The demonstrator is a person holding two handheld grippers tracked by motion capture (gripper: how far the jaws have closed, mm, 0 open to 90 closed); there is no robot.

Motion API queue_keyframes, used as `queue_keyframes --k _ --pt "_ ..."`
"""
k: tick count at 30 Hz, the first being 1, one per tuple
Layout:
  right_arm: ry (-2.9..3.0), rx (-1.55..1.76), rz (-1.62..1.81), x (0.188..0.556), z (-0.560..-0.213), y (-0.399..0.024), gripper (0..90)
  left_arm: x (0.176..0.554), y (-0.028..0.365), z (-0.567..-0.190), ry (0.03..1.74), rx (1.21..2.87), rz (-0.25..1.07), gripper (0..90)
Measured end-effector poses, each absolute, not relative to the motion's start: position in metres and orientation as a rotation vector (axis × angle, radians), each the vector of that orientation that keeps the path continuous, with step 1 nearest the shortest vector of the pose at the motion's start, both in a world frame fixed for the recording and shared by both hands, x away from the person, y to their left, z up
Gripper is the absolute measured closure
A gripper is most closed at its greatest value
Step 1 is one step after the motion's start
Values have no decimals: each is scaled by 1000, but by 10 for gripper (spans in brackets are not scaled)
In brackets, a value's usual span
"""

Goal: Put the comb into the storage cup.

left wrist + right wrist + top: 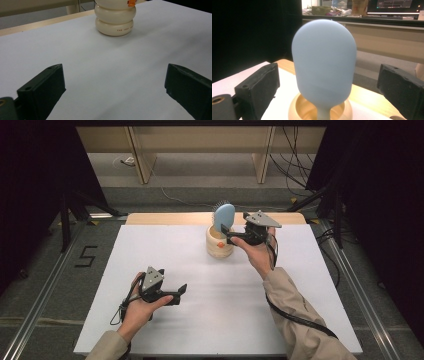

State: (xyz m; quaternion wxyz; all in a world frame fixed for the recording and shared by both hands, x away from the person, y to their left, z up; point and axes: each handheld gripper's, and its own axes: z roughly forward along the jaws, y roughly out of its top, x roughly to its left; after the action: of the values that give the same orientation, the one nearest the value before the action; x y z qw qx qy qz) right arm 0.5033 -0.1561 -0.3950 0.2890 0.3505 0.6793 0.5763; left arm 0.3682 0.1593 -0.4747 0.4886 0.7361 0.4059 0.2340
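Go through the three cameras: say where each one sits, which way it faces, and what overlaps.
High view: above the person's side, facing forward and down on the white table; both forearms, left gripper, right gripper.
Left gripper view: along open jaws toward the cream ribbed holder.
Right gripper view: open jaws flank the pale blue oval hairbrush.
Shared: all three show the holder.

Your cup (219, 243) stands on the table (200, 320) toward its far edge, near the middle; the brush (224, 217) stands upright in it, head above the rim; your right gripper (226, 236) sits just right of the cup, jaws either side of the brush; your left gripper (181, 292) rests nearer you, left of the cup and well apart from it.
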Motion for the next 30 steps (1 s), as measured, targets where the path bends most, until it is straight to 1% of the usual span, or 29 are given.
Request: queue_keyframes --k 30 --pt "1895 941 1509 476 -409 -186 52 368 161 -475 990 1791 573 24"
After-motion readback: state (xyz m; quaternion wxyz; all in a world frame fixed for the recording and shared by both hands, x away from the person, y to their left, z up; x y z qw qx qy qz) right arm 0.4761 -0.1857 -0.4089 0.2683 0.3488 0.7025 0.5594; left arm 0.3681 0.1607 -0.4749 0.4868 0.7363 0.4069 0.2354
